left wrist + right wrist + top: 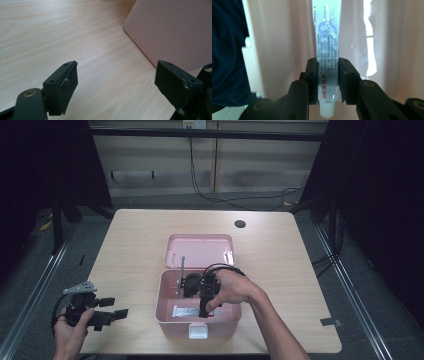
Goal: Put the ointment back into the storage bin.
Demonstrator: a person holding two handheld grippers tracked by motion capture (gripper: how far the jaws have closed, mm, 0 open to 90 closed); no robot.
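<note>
The white ointment tube (327, 75) with red and blue print is pinched between the right gripper (328, 82)'s closed jaws, low inside the open pink plastic box (165, 315). Grasping looks done; releasing it there or lifting it out remains. The left gripper (116, 82) waits beside the box, jaws wide and empty.

A white ointment tube (328, 50) with blue and red print is lying lengthwise at frame centre inside the open pink box (167, 312), cap end lowest.

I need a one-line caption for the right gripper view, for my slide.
Right hand-held gripper shut on a white ointment tube, cap toward the camera, inside the pink box.
</note>
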